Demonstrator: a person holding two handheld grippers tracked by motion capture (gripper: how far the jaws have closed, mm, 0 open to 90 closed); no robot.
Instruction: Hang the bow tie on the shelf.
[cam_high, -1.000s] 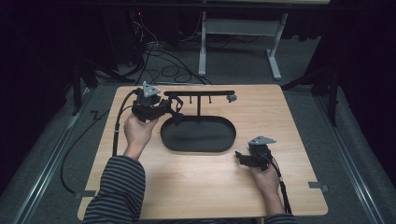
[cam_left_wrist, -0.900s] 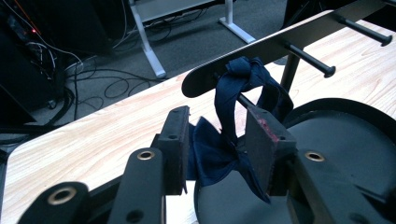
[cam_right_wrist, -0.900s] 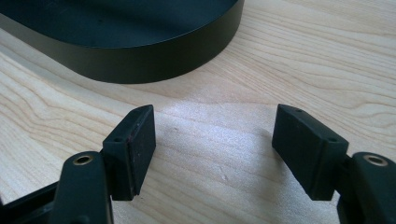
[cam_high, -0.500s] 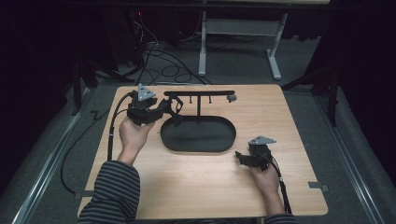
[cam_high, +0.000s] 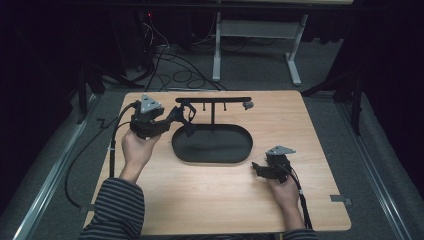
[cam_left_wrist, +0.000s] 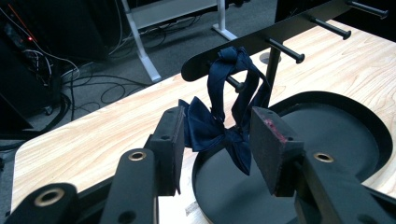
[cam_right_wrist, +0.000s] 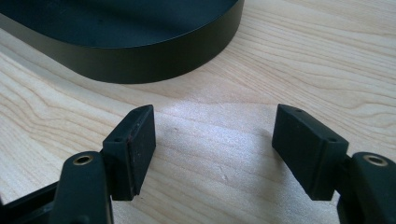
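The wooden tabletop (cam_high: 310, 130) carries everything, with the person's forearms coming in from its near edge. In its middle sits a black oval tray (cam_high: 212, 145), and from the tray's far side a thin post rises to a long black peg bar (cam_high: 215, 100) that runs across above it, with short pegs sticking out toward the person.

The left gripper (cam_high: 181, 119), held in the left hand (cam_high: 136, 150), is up at the left end of the peg bar, over the tray's left rim. The right gripper (cam_high: 258, 169) lies low on the tabletop just off the tray's right near corner, in the right hand (cam_high: 285, 192); in the right gripper view its jaws stand wide apart with bare wood between them and the tray wall just beyond.

Smallest is the navy bow tie (cam_left_wrist: 219, 130). Its strap loops over a peg near the left end of the bar, and the bow itself hangs down above the tray's edge. In the left gripper view the bow sits right between the two jaws: its left wing touches the left pad, while a narrow gap shows between the bow and the right pad, so the jaws are parted around it rather than clamped.
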